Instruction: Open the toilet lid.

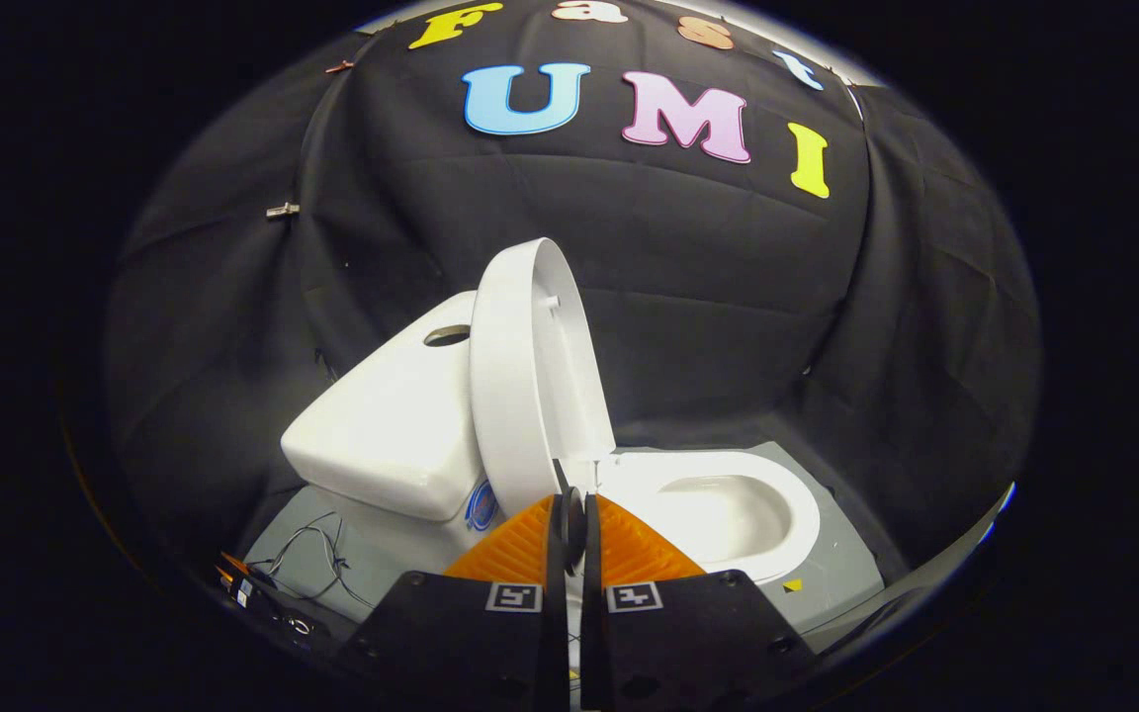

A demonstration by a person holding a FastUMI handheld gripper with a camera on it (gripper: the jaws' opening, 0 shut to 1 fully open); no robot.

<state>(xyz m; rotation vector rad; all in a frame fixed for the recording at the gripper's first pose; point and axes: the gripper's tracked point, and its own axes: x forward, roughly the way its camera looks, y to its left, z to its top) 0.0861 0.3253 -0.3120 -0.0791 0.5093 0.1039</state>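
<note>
Starting at the left, loose wires (307, 554) lay on the grey floor (836, 569) beside the white cistern (387, 425), and the toilet lid (520, 381) stood raised almost upright against that tank, with the open bowl (728, 509) exposed to its right. The gripper (572, 519) sat low just in front of the lid's hinge end, its fingers drawn together with barely a slit between them and nothing held. By my reckoning the lifting was as good as done, so the next move called only for backing the fingers off gently without nudging the lid forward.
</note>
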